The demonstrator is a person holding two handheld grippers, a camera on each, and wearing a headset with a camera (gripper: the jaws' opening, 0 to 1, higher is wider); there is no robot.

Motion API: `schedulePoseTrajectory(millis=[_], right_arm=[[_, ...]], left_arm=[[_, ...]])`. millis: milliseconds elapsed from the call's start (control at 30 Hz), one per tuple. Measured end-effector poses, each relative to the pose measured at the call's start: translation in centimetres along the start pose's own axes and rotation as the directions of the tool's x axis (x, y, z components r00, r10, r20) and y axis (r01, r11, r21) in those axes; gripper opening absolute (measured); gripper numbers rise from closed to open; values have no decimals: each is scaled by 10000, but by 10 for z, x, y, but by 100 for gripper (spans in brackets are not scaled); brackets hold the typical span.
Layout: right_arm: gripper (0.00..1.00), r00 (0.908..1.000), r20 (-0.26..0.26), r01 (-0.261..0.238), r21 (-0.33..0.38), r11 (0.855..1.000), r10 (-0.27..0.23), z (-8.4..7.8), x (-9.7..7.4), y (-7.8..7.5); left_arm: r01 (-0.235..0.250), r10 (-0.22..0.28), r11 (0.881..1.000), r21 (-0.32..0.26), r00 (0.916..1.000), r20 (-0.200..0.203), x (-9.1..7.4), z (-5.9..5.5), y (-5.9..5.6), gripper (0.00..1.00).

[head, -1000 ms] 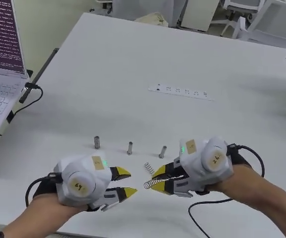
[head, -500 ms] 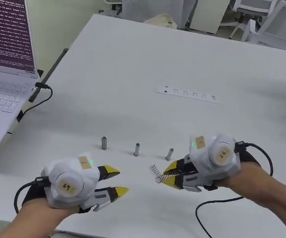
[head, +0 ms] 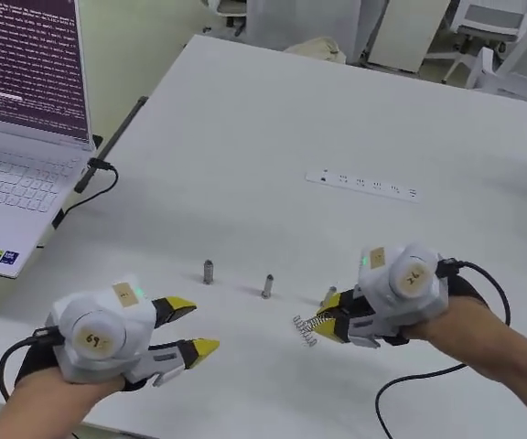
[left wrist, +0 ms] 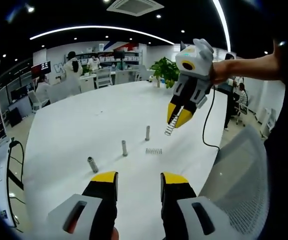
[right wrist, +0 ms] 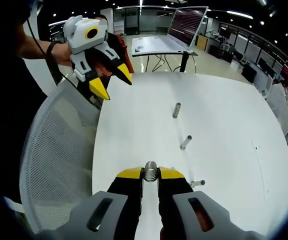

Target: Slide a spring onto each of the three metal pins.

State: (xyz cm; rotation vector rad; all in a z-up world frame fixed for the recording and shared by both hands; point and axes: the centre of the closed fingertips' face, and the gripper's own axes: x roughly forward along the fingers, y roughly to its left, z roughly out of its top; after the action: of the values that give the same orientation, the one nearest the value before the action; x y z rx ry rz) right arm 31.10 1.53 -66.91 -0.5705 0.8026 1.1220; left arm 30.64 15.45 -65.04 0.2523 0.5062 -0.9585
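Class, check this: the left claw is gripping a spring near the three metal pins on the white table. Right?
No. The right claw is gripping the spring, as the right gripper view shows; the left claw is open and empty. The three metal pins on the white table are as stated.

Plain white worktop (head: 291,119). White left hand-held gripper (head: 199,325) and right hand-held gripper (head: 326,318), yellow tips, black trim, green light on each. Silvery coiled spring (right wrist: 150,171). Dull grey pins (head: 267,286). Silver laptop (head: 12,183), purple screen (head: 26,55) striped with pale text. Black cables (head: 97,167). White power strip (head: 368,186).
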Motion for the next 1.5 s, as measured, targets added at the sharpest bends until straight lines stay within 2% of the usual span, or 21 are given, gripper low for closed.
schedulePoseTrajectory(millis=[433,733,900,1167,1500], right_arm=[[8,9993,-350,159,47,9999,-157,3,8,-21],[8,9987,-414,286,89,9996,-282,14,15,-34],[8,9983,-461,356,-38,9994,-357,21,19,-40],[8,9973,-639,364,-134,9992,-372,28,30,-47],[8,9950,-928,332,-280,9991,-357,33,45,-57]], left_arm=[[-555,559,9980,-294,9984,125,-16,-2,16,38],[-909,928,9942,-570,9952,316,-33,-1,26,48],[-999,1022,9932,-596,9941,367,-40,1,28,54],[-1028,1060,9913,-816,9937,364,-47,-4,31,64],[-1022,1058,9899,-985,9939,324,-51,-6,31,66]])
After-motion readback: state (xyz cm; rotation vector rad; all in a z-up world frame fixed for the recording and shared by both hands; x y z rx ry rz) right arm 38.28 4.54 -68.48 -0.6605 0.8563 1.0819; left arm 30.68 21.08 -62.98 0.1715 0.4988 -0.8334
